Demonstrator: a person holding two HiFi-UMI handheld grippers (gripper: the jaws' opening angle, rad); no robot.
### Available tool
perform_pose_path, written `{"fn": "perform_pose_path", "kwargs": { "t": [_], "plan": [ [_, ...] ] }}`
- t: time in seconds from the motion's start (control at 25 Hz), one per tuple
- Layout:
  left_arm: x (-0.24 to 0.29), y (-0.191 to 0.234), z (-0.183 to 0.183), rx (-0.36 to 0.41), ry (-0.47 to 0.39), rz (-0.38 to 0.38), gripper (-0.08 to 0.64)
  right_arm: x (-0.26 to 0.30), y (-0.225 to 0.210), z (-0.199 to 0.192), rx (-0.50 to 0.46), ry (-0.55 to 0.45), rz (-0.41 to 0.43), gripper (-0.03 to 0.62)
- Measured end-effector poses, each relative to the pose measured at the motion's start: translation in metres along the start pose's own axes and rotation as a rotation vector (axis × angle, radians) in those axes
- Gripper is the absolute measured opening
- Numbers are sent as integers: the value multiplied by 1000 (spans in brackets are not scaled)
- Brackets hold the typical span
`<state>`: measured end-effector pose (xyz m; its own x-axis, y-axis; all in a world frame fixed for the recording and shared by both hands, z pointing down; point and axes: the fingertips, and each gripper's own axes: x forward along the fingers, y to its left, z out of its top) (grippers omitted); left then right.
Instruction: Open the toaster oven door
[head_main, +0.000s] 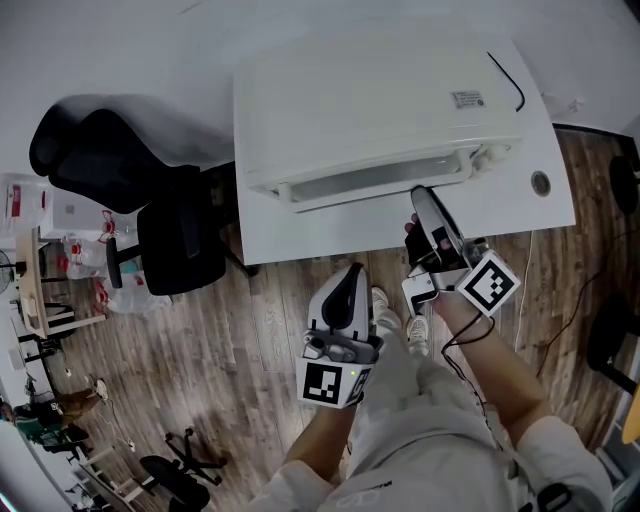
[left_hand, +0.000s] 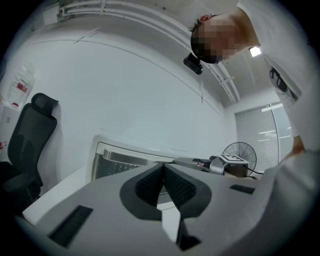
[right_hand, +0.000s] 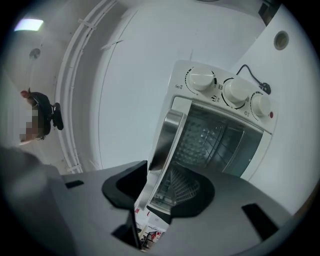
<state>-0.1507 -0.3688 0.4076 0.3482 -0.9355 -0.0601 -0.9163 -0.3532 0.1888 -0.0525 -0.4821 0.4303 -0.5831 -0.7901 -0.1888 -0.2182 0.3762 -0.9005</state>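
A white toaster oven (head_main: 370, 100) stands on a white table (head_main: 530, 215), with its front toward me. Its chrome door handle (head_main: 380, 183) runs along the front, and the door looks slightly ajar. My right gripper (head_main: 418, 194) reaches to the handle's right end. In the right gripper view the right gripper (right_hand: 160, 176) is open, with the handle (right_hand: 167, 134) and the door's edge in the gap between its jaws. Three knobs (right_hand: 201, 79) sit beside the glass door. My left gripper (head_main: 349, 272) hangs low in front of the table, shut and empty; its closed pads (left_hand: 150, 182) point at the oven (left_hand: 122, 161).
A black office chair (head_main: 150, 200) stands left of the table on the wooden floor. A black power cable (head_main: 506, 80) trails over the oven's back right. A round cable hole (head_main: 541, 183) marks the table's right corner. A desk fan (left_hand: 240, 152) stands far off.
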Motion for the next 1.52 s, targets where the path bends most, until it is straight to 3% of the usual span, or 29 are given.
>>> {"fn": "perform_pose_path", "kwargs": {
  "t": [0.56,0.88,1.52],
  "plan": [
    [5,12,-4,-26,-5,6,8,19,0,1,55,-54,2,147],
    [8,11,-6,-34,-3,5,8,15,-4,-2,152,-89,-12,129],
    [-25,-20,-20,-31,19,-6,8,-53,-3,-37,185,-7,-52,123]
  ]
}}
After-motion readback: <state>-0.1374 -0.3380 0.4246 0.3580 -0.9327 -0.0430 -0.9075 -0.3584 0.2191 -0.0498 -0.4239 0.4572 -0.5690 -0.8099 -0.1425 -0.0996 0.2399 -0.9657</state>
